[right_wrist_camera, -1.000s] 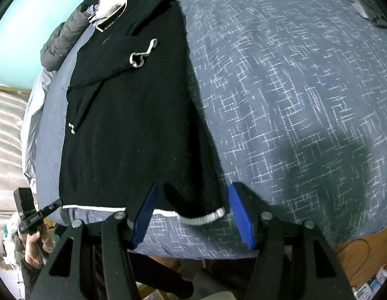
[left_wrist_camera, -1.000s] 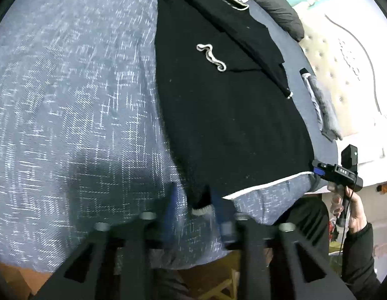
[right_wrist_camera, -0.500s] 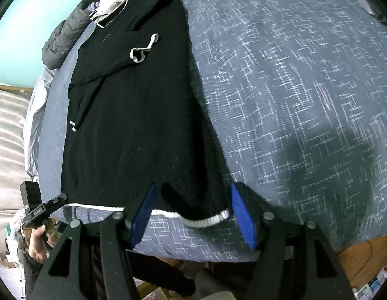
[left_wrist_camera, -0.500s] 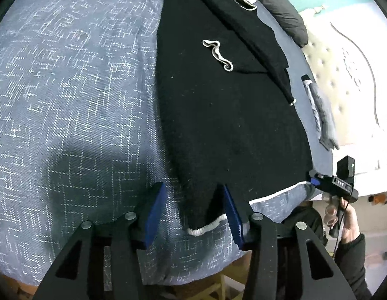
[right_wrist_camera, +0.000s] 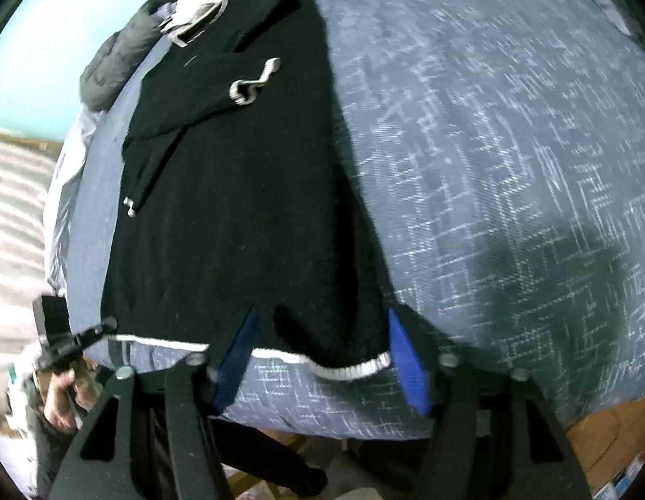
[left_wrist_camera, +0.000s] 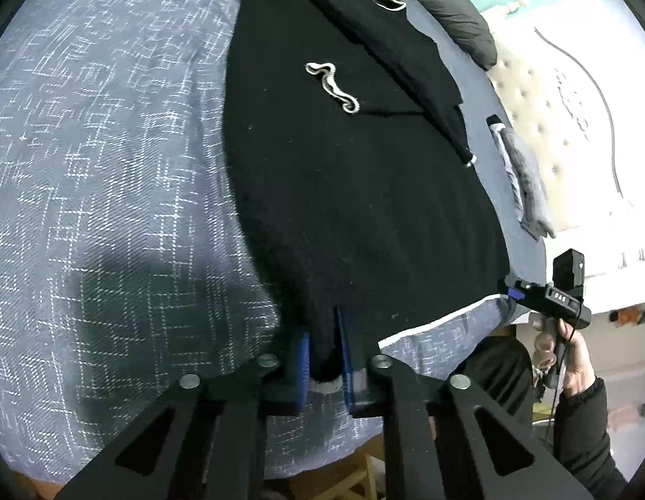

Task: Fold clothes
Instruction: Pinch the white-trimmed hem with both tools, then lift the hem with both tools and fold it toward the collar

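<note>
Half a second ago the left gripper (left_wrist_camera: 324, 358) was standing wide over the near hem corner of the black knitted sweater with white trim (left_wrist_camera: 355, 191); now its two blue-padded fingers (left_wrist_camera: 302, 360) are pressing together on that corner, with the white ribbed edge showing between them. That sweater is lying flat, lengthwise, on the blue-grey bedspread with a white crosshatch pattern (left_wrist_camera: 114, 166), both sleeves folded across its chest. At the sweater's other hem corner the right gripper (right_wrist_camera: 322, 354) is hovering with its jaws spread wide, one finger at each side of the corner, gripping nothing. Beyond the sweater's collar one dark grey padded jacket (left_wrist_camera: 451, 16) is lying. Beside the sweater's right edge one folded grey garment (left_wrist_camera: 518, 175) is resting on the bedspread.
</note>
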{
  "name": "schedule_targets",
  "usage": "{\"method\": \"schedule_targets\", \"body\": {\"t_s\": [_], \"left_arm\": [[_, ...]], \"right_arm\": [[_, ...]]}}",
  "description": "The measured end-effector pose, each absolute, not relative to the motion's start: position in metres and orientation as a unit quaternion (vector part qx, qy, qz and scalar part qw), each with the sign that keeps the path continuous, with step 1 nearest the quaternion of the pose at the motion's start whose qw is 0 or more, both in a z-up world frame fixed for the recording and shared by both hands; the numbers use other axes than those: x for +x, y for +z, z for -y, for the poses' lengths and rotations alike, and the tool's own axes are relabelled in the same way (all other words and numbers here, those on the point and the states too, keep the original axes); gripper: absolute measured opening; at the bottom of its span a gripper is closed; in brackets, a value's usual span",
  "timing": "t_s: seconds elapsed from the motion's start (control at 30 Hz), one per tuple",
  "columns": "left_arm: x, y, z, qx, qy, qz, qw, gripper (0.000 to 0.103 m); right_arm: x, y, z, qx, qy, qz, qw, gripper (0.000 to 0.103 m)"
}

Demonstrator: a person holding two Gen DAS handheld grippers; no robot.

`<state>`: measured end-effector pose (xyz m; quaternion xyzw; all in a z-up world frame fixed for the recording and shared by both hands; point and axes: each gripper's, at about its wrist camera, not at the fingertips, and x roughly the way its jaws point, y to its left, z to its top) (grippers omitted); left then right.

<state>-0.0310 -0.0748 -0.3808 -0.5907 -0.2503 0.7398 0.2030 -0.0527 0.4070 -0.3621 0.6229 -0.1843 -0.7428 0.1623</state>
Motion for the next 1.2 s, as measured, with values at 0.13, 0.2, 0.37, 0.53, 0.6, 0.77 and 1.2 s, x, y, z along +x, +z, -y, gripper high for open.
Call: {"method": "schedule_targets", "body": {"t_s": [0.13, 0.2, 0.37, 0.53, 0.6, 0.77, 1.2], "left_arm": [[-0.031, -0.366, 0.074, -0.585, 0.749, 0.226, 0.214, 0.007], [-0.029, -0.357, 0.072, -0.58, 0.755, 0.215, 0.22, 0.007], [-0.025, -0.324, 0.069, -0.56, 0.773, 0.18, 0.236, 0.006], [-0.016, -0.288, 0.075, -0.538, 0.79, 0.162, 0.246, 0.006], [-0.012, -0.274, 0.079, -0.528, 0.796, 0.157, 0.25, 0.006], [0.007, -0.241, 0.081, -0.514, 0.805, 0.135, 0.264, 0.006], [0.06, -0.179, 0.096, -0.47, 0.831, 0.106, 0.279, 0.006]], "right_arm": [[-0.049, -0.354, -0.402, 0.613, -0.75, 0.166, 0.183, 0.011], [-0.049, -0.346, -0.4, 0.605, -0.756, 0.162, 0.192, 0.009], [-0.044, -0.312, -0.398, 0.571, -0.779, 0.15, 0.213, 0.008], [-0.034, -0.275, -0.394, 0.532, -0.801, 0.143, 0.234, 0.007], [-0.026, -0.258, -0.39, 0.515, -0.81, 0.139, 0.244, 0.007], [-0.005, -0.224, -0.393, 0.487, -0.822, 0.128, 0.266, 0.007], [0.046, -0.159, -0.386, 0.438, -0.836, 0.095, 0.316, 0.007]]}}
